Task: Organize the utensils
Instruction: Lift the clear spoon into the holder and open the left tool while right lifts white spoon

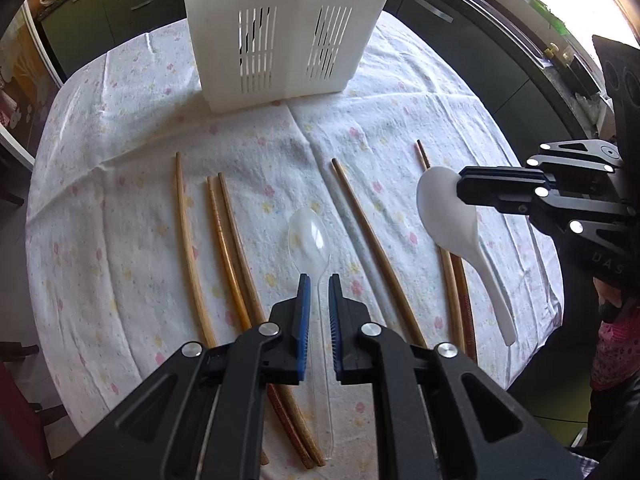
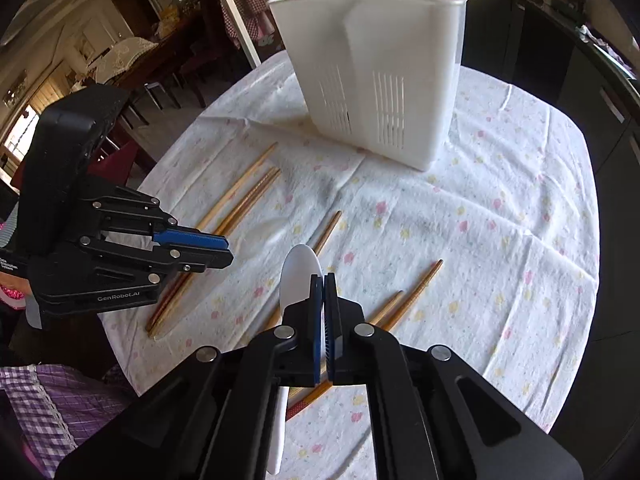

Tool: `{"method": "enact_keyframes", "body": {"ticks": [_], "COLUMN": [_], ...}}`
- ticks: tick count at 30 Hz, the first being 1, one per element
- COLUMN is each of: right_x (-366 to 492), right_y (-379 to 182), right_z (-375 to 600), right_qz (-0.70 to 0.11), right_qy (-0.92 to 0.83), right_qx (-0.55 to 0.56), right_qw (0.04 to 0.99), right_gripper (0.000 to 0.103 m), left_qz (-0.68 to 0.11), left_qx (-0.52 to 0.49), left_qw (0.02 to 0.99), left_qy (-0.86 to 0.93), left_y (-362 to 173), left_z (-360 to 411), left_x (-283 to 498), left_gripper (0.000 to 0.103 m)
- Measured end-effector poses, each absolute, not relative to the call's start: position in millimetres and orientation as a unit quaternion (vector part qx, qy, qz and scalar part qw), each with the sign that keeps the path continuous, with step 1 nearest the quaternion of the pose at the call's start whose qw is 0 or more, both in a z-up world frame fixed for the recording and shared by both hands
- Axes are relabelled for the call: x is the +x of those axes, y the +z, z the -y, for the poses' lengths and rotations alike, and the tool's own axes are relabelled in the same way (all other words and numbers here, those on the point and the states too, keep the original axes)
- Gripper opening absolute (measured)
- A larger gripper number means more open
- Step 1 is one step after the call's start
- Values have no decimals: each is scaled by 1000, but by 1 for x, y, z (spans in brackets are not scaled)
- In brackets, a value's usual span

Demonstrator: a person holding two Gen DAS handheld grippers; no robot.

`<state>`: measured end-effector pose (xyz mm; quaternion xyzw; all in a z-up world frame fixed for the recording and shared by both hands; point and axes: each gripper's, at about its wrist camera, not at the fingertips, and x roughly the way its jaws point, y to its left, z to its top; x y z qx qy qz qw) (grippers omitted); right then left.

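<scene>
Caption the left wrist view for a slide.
Open left gripper straddles clear plastic spoon; right gripper lifts white ceramic soup spoon.

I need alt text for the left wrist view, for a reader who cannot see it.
The open left gripper hovers over a clear plastic spoon lying on a floral tablecloth. At right, the right gripper holds a white soup spoon by its bowl. Wooden chopsticks lie around, and a white slotted utensil holder stands behind.

White slotted utensil holder (image 1: 280, 32) beyond the fingers, tan-to-brown chopsticks (image 1: 188, 240) either side, clear spoon (image 1: 310, 236) between black fingers (image 1: 304, 320) (blue-padded), white spoon (image 1: 452, 216), and white tablecloth (image 1: 120, 160) strewn with pink and yellow flowers.
</scene>
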<state>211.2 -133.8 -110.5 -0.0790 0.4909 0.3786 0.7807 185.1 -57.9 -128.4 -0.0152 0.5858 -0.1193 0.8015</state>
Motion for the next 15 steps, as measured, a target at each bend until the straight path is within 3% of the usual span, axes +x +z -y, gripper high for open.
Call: {"method": "enact_keyframes", "body": {"ticks": [8,15], "right_x": [193,182], "right_y": [-55,-44], "right_z": [155,162], "right_qz": [-418,-406], "right_qy": [379,375], "right_qx": [-44,-46], "right_qw": [824,832], "right_gripper": [2,2], "left_qz": [-561,-613], "left_qx": [3,-5], "left_qw": [818,785], "left_qy": [-127,-93], "left_y": [-98,-139], "left_z": [65,62], "left_x": [183,201], "left_gripper": [6,6]}}
